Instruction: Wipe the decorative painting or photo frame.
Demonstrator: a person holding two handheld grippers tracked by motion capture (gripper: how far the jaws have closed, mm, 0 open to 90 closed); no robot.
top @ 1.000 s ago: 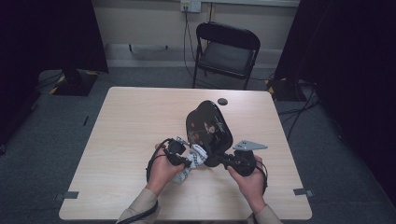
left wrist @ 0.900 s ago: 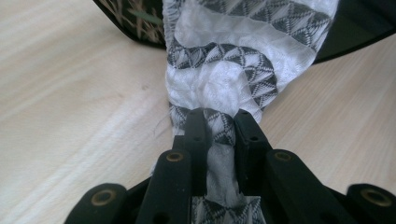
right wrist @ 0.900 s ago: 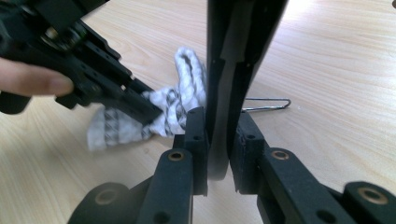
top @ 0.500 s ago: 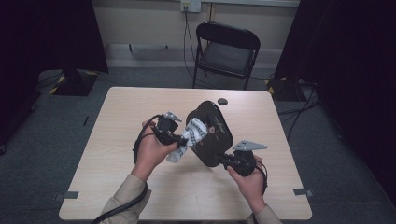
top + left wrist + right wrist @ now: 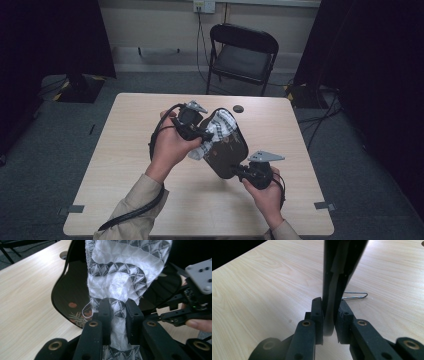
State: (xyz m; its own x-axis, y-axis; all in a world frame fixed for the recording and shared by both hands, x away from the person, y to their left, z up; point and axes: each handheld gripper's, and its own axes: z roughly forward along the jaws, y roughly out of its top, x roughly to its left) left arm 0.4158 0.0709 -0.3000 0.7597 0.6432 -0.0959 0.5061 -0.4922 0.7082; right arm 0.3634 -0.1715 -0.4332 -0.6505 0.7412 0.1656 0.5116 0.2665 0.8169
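The left gripper [image 5: 117, 312] pinches a patterned cloth [image 5: 122, 272] against a black tray [image 5: 227, 145]. The right gripper [image 5: 329, 322] clamps the tray's near edge, tilting it above the table [image 5: 125, 150], its long axis running away from the person.

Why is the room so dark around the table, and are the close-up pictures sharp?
High view: light falls on the table while the curtains and floor stay dim. Left gripper view: the cloth is sharp, its white weave bright; the tray looks glossy. Right gripper view: the tray edge close to the lens looks soft, the table grain crisp.
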